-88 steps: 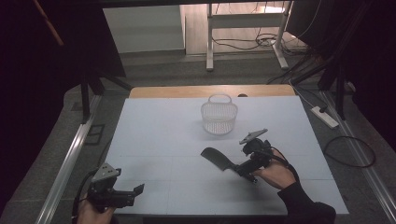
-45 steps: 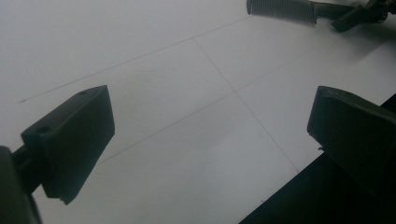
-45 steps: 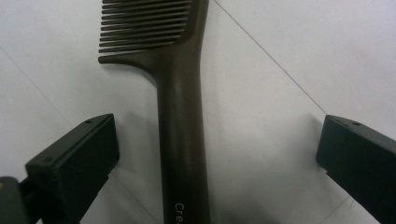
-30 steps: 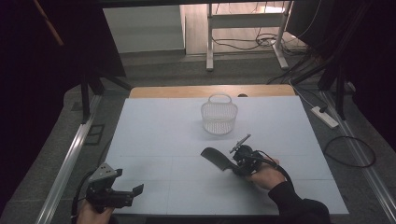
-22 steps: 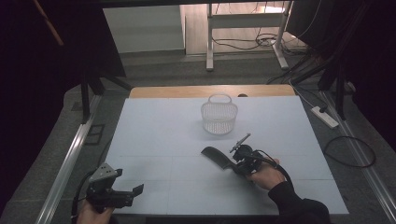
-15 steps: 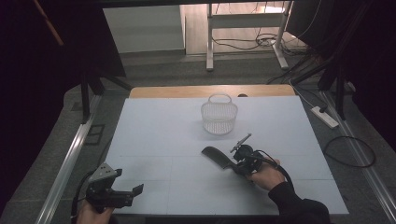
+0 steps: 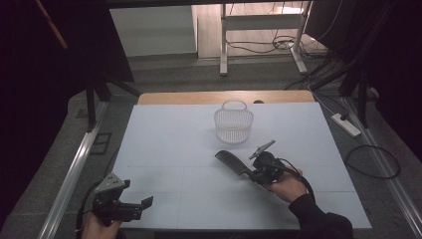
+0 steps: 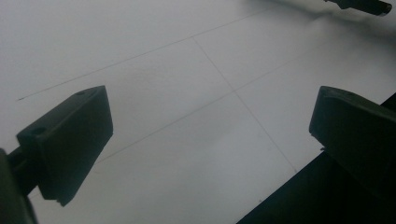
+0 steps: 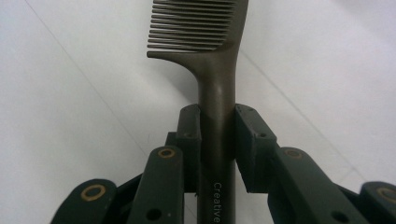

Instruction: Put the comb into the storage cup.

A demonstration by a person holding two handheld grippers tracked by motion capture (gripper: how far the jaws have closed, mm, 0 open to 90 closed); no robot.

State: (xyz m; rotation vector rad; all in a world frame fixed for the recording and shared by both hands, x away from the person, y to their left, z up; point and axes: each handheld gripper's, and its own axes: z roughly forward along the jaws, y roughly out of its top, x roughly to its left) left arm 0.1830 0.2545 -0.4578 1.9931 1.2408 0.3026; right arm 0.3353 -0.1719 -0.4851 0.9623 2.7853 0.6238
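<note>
A dark comb (image 7: pixel 230 161) lies low on the white table (image 7: pixel 169 144), right of centre, with its teeth end pointing away to the left. My right gripper (image 7: pixel 251 174) is shut on its handle. In the right gripper view the two pads (image 9: pixel 189 135) press the handle of the comb (image 9: pixel 217 70) from both sides, at my right gripper (image 9: pixel 217 122). I cannot tell whether the comb is lifted off the surface. My left gripper (image 7: pixel 144 204) rests at the front left corner and is open; in the left gripper view my left gripper (image 8: pixel 210 130) has only table between its jaws.
A white wire basket (image 7: pixel 233 124) with a handle stands upright behind the comb, near the table's far middle. The table's front edge (image 8: pixel 299 191) runs close under the left gripper. A power strip (image 7: pixel 346 124) and cables lie on the floor to the right.
The right gripper has shifted a little left, closer onto the comb's handle, since the earliest frame. The comb stays in the same spot. The left gripper has not moved.
</note>
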